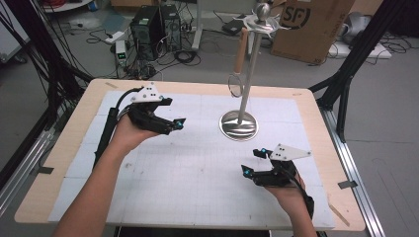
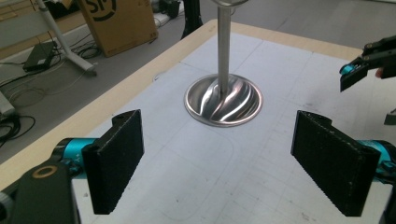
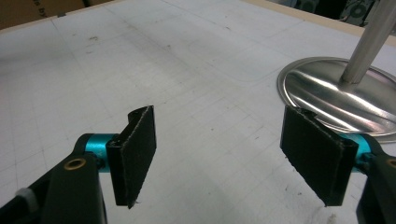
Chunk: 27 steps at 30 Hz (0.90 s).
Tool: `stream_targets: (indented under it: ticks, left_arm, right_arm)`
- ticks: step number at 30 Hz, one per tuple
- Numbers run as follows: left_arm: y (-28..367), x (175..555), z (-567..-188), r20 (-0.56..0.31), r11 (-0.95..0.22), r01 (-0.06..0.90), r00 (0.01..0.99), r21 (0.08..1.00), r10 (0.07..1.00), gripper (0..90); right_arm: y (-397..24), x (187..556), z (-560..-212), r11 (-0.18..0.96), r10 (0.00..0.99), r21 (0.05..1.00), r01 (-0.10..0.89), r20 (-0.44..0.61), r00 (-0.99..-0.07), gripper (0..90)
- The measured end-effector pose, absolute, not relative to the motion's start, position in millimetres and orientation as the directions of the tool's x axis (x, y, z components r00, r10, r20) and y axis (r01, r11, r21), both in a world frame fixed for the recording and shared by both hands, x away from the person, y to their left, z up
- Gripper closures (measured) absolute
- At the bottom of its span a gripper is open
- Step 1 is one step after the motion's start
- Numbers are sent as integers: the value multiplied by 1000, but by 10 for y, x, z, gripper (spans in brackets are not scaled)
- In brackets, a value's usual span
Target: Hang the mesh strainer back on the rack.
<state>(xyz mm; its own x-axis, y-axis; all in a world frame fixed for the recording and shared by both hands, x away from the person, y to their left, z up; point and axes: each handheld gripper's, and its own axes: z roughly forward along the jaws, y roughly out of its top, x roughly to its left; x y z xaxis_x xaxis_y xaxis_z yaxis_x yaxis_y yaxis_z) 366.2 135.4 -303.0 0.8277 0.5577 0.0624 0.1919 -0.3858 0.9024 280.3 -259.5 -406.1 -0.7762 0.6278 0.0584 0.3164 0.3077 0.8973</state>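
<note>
1. A metal stand [image 1: 240, 98] is seen upright on the white mat [image 1: 197, 182] toward the far middle of the table [image 1: 69, 143], its round base [image 1: 238, 126] flat on the mat.
2. A utensil with a wooden handle and a wire loop [image 1: 236, 85] is hung from the top of the stand, beside the pole; what kind of utensil it is cannot be told.
3. The left gripper [image 1: 175, 123] is held above the mat left of the base, pointed toward it and well apart from it.
4. In the left gripper view its jaws are seen spread wide with nothing between them; the base [image 2: 223, 100] is framed beyond the gap.
5. The right gripper [image 1: 252, 162] is held low over the mat, near the base on its near side, not touching it.
6. In the right gripper view the jaws are seen wide apart and empty, with the base [image 3: 336, 93] just behind the right-hand pad.
7. A cardboard box [image 1: 309, 27] and computer towers [image 1: 155, 27] are seen on the floor beyond the table.
</note>
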Motion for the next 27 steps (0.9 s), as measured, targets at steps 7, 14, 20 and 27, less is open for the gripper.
stream_targets:
  ticks: [7,14,20,27]
  left_arm:
    - [1427,3527,-3163,52,-362,184,831,914,553,174]
    - [1532,3378,-3252,51,-340,174,826,924,562,171]
    - [1598,3277,-3334,52,-337,176,819,925,572,163]
    - [1672,3140,-3482,55,-345,184,813,920,579,159]
  right_arm:
    - [-2594,2803,-4071,312,627,893,323,62,-776,262]
    - [-2602,2804,-4073,310,630,894,322,61,-774,262]
    - [-2606,2802,-4068,306,630,897,319,60,-775,262]
    - [-2614,2799,-4072,309,632,894,324,61,-773,263]
